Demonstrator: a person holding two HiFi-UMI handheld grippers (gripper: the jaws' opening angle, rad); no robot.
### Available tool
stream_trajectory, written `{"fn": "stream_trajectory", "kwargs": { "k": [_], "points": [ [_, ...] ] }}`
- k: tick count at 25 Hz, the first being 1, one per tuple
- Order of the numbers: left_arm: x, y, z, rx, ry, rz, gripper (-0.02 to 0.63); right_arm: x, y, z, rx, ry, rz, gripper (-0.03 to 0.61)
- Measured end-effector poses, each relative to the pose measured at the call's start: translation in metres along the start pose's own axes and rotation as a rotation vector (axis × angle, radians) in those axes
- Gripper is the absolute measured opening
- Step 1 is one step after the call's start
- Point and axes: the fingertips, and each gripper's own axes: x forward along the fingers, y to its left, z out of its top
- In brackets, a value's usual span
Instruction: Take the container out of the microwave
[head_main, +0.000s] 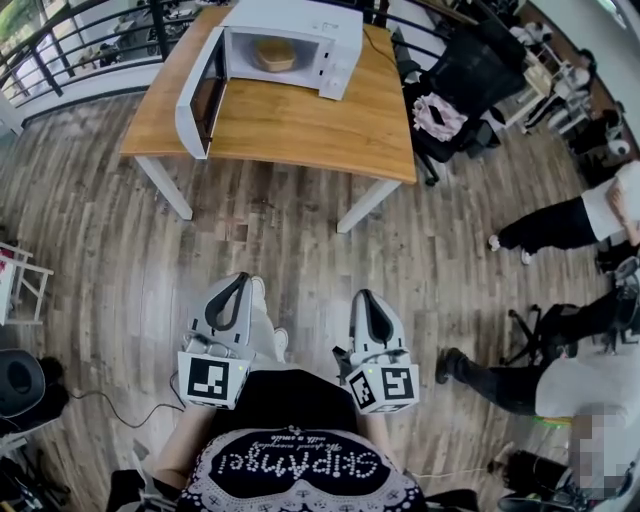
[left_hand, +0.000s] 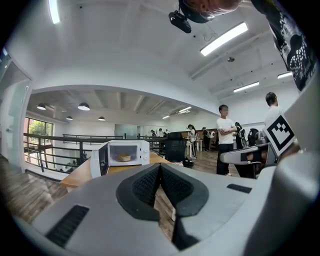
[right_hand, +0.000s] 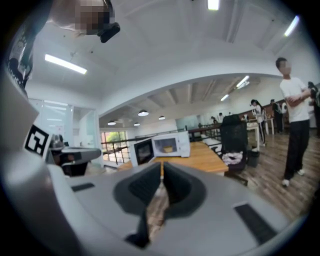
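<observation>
Wooden table (head_main: 300, 125) | white microwave (head_main: 330, 30), door (head_main: 198, 95) open | container (head_main: 275, 55) inside, untouched

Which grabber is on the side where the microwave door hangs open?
The left gripper: the microwave's door swings out on its side; the right gripper is further right.

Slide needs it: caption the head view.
Left gripper and right gripper, both shut, face the open microwave with the container inside, on a table.
</observation>
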Motion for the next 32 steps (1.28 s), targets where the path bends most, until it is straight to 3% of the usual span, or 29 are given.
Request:
{"fn": "stream_trajectory", "kwargs": {
  "k": [13, 32],
  "points": [
    [0.056, 0.024, 0.006, -0.004, 0.003, -0.024, 0.028, 0.053, -0.017, 0.005, 0.011, 0.019, -0.021, 0.038],
    [0.208, 0.146, 0.034, -0.017, 0.009, -0.060, 0.028, 0.243, -0.021, 0.053, 0.017, 0.027, -0.049, 0.038]
  ]
}}
